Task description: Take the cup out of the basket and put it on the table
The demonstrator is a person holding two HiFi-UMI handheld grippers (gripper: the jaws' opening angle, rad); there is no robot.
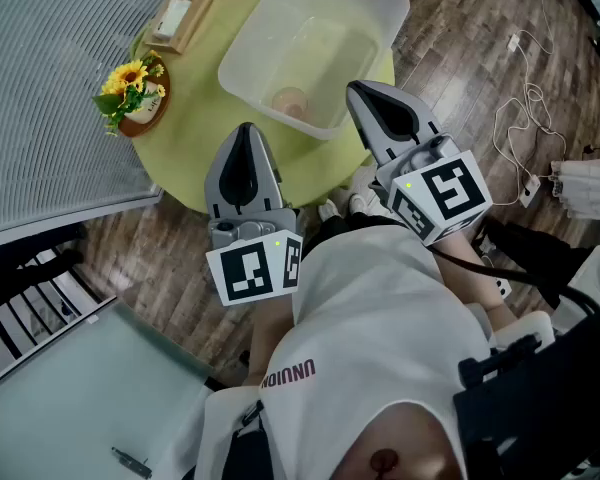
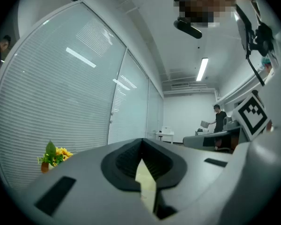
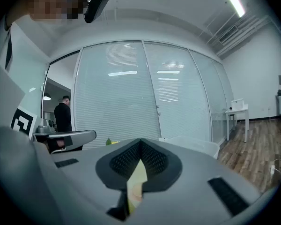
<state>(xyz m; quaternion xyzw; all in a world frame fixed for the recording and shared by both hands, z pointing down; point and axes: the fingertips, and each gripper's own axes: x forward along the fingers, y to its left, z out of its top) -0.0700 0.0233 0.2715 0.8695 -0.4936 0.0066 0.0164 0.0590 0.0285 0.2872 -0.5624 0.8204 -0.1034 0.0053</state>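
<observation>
A small pinkish cup [image 1: 292,101] lies at the bottom of a translucent white basket [image 1: 384,10] on a round yellow-green table [image 1: 188,143]. My left gripper [image 1: 245,130] hovers over the table's near edge, in front of the basket, with its jaws together and nothing between them. My right gripper [image 1: 354,89] sits at the basket's near right corner, level, also shut and empty. In the left gripper view the closed tips [image 2: 141,142] show only a sliver of table behind them. The right gripper view shows closed tips [image 3: 140,142] and the basket's rim [image 3: 193,142] just beyond.
A pot of sunflowers [image 1: 132,88] and a small wooden tray [image 1: 180,16] stand on the table's left side. A glass wall with blinds [image 1: 40,98] runs along the left. Cables [image 1: 525,118] lie on the wooden floor to the right. A person [image 2: 219,120] stands far off.
</observation>
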